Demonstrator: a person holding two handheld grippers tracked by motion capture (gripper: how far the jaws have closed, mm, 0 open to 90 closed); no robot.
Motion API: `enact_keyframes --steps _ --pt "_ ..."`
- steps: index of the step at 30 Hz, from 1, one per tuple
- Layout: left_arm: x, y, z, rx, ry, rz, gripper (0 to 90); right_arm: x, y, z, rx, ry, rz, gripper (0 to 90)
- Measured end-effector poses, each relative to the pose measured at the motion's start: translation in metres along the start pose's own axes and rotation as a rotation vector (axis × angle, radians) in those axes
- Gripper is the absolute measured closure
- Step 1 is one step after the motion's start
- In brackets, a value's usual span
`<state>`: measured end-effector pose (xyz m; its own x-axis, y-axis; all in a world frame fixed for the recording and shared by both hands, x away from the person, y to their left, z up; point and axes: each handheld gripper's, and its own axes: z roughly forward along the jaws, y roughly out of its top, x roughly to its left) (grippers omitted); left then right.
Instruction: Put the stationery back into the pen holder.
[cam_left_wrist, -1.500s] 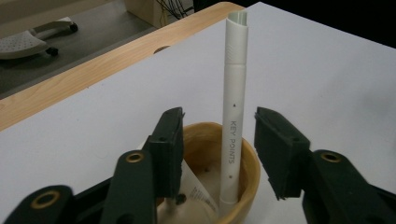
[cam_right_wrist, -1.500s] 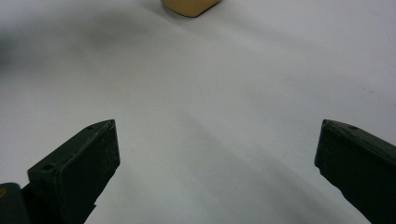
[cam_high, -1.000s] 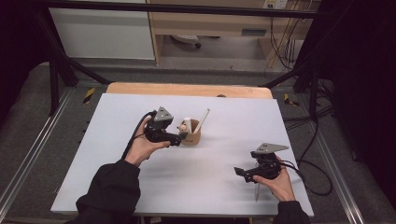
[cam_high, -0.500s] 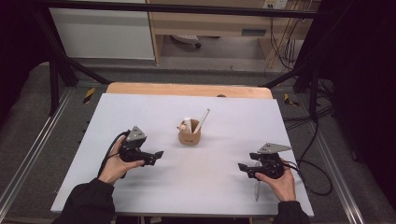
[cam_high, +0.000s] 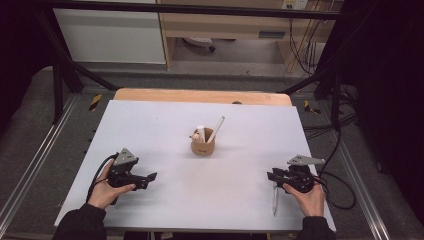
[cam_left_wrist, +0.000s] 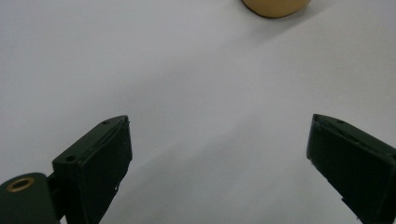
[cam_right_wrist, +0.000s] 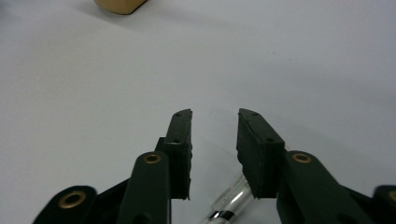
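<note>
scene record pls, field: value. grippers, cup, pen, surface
surface: white table top on a wooden table
cup: brown cup near table centre, upright, holds a white pen and a short pale item
loose pen: pen lying flat on the table under the right gripper
left gripper: left gripper near the table's left front, jaws wide apart, nothing between them
right gripper: right gripper near the table's right front, jaws a narrow gap apart, above the loose pen, not closed on it
hands: one on each gripper

Matt wooden cup (cam_high: 203, 147), glossy pen (cam_right_wrist: 229, 199)
</note>
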<state>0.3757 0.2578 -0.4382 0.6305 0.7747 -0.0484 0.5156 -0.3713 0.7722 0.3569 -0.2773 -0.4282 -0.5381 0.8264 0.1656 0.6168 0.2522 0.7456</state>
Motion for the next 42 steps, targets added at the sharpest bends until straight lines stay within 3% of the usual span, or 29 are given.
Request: enact_keyframes --steps 10,15,21,33,42 --pt "0.001 -0.012 -0.003 0.021 0.006 0.004 6.5 -0.01 -0.008 -0.003 0.028 -0.078 0.03 86.9" --pt "0.004 -0.015 -0.005 0.021 0.011 -0.002 6.5 -0.013 -0.011 -0.002 0.037 -0.124 0.039 90.0" --pt "0.007 -0.018 -0.007 0.02 0.013 -0.012 6.5 -0.017 -0.015 0.003 0.065 -0.137 0.042 90.0" --pt "0.009 -0.019 -0.008 0.021 0.017 -0.015 6.5 -0.007 -0.009 0.014 0.079 -0.103 -0.013 90.0" --pt "0.009 -0.019 -0.008 0.021 0.016 -0.015 6.5 0.011 -0.001 0.027 0.078 -0.031 -0.058 90.0"
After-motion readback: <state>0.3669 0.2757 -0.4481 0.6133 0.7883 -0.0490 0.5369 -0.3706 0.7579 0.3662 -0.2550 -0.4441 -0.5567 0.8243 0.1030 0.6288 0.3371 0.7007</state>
